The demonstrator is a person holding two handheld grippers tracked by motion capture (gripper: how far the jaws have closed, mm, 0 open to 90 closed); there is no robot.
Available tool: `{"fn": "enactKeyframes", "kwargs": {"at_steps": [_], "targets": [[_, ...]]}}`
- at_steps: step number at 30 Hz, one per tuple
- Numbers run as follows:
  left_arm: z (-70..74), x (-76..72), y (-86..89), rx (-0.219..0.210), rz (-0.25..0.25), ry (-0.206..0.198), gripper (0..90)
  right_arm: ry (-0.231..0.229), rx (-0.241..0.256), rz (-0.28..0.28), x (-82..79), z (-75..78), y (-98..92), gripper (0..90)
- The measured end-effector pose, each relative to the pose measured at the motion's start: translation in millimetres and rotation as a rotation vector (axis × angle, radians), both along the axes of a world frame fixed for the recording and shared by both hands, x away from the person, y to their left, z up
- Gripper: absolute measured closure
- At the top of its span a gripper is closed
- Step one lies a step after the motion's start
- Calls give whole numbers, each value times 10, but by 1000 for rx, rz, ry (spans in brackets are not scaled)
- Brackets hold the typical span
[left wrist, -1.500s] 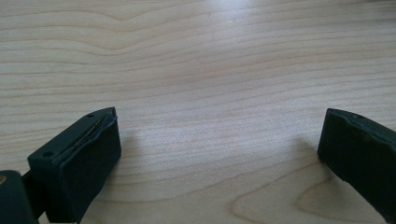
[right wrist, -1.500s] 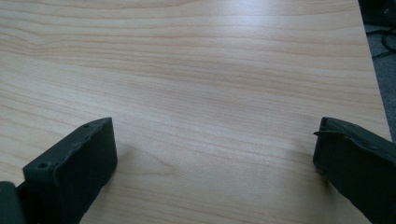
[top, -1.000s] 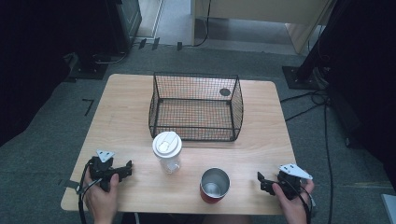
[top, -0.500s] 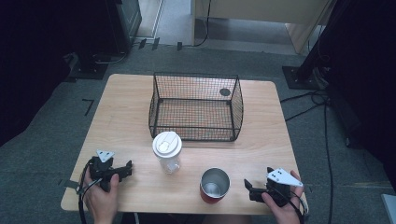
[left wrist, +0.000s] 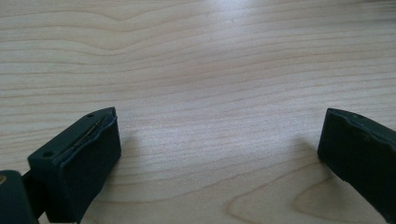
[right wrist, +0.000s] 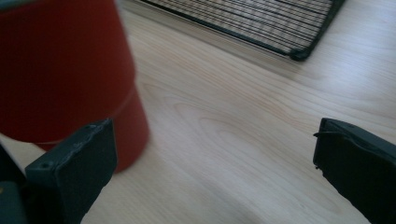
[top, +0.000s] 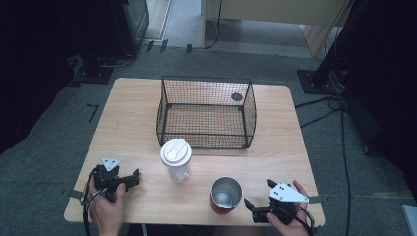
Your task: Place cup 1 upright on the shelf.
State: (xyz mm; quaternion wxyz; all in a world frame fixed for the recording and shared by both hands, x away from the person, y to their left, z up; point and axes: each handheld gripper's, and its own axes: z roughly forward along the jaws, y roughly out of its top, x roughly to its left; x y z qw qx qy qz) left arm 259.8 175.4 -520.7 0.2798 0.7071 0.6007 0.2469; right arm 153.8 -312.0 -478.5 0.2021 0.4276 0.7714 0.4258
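A wooden table [top: 137, 118] seen from above holds a black wire basket [top: 205, 112] at its far middle, a clear cup with a white lid [top: 175, 159] just near of the basket, and a red cup [top: 226, 195] with a shiny metal inside standing upright near the table's near edge, right of the lidded cup. The right gripper [top: 256, 209], held in a hand at the near right, has moved left along the near edge over the last second and now sits just beside the red cup, its jaws spread wide and holding nothing. In the right gripper view the red cup [right wrist: 65, 79] looms at the left, against the left jaw, not yet between the two jaws, with the basket's corner [right wrist: 299, 51] beyond. This suggests the red cup is about to be gripped, though the gripper would need to shift further left to straddle it. The left gripper [top: 129, 179] rests at the near left, unmoved from the earlier frames, jaws wide over bare wood [left wrist: 210, 93]. Both cups and the basket stand where they were.
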Motion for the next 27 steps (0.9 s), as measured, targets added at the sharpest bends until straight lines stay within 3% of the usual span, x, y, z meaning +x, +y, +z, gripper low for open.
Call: {"fn": "enactKeyframes", "kwargs": {"at_steps": [15, 27], "targets": [[0, 0, 0, 0, 0, 0, 0, -17, 8, 127, -105, 44, 245, 0], [0, 0, 0, 0, 0, 0, 0, -20, 28, 160, -131, 55, 407, 0]]}}
